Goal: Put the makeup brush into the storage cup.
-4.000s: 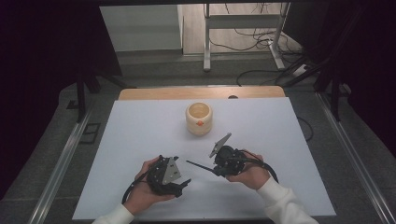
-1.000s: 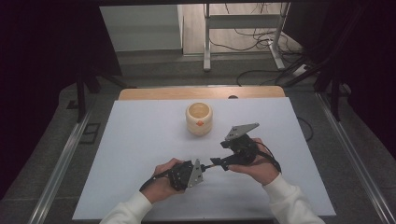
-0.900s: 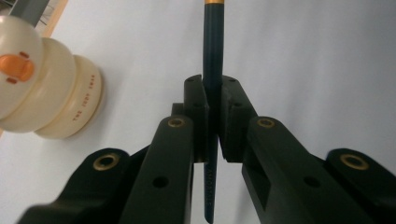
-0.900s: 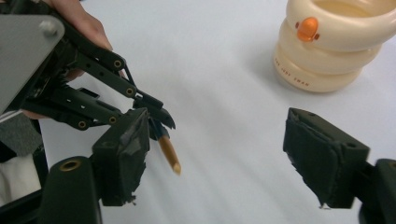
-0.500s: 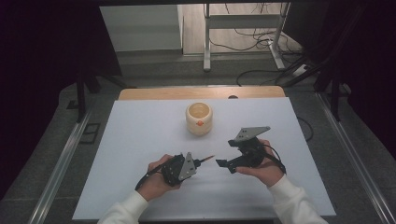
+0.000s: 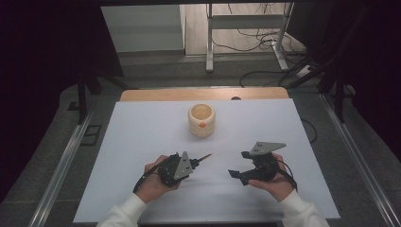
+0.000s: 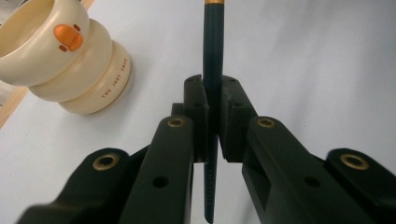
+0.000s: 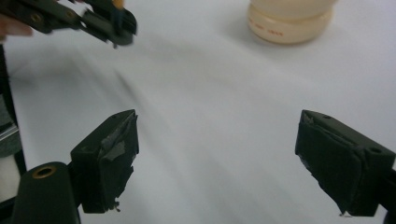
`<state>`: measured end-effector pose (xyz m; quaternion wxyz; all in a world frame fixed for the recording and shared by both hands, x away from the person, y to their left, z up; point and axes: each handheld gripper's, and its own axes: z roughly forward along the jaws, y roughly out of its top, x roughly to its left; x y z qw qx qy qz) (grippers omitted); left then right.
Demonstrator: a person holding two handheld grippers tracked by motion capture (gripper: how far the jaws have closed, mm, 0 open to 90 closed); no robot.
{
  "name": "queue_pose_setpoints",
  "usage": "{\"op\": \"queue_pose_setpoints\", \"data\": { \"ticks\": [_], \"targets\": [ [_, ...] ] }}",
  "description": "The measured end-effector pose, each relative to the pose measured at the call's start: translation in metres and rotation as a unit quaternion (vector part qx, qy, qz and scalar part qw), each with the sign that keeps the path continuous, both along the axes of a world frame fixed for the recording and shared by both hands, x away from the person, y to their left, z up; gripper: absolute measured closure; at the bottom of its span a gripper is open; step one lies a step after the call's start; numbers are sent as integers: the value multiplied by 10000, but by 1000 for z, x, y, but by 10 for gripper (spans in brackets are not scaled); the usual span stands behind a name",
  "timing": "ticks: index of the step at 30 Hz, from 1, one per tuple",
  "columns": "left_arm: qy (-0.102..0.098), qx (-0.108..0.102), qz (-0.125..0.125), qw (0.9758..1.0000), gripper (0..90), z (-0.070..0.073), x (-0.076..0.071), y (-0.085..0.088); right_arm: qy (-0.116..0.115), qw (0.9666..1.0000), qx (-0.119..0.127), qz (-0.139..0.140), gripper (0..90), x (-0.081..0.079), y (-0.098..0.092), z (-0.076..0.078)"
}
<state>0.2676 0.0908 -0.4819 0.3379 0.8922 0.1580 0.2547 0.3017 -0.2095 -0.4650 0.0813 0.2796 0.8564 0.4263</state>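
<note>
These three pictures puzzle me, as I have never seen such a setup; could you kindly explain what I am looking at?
A person sits at a white table and holds a hand tool with two black jaws in each hand.

The high view comes from a fixed camera above, looking down on the table. There the left gripper and the right gripper show above the person's white sleeves. The other two pictures come from small cameras that ride on the grippers and look along their jaws.

On the table stands a cream cup with an orange duck bill on its front.

The left gripper is shut on a dark pencil with a gold band. The right gripper's jaws have just been opening, with nothing between them.
</note>
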Motion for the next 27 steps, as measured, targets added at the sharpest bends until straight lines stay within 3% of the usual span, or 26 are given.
{"op": "queue_pose_setpoints", "data": {
  "ticks": [11,18,27],
  "targets": [
    [35,-89,49,9999,836,3,1,7,-197,9980,191,-563,131,-4,-33,-11],
    [43,-274,181,9995,836,7,2,17,-290,9976,198,-589,136,-7,-41,-14],
    [86,-334,234,9991,836,9,4,23,-280,9971,141,-695,136,-5,-44,-17]
  ]
}}
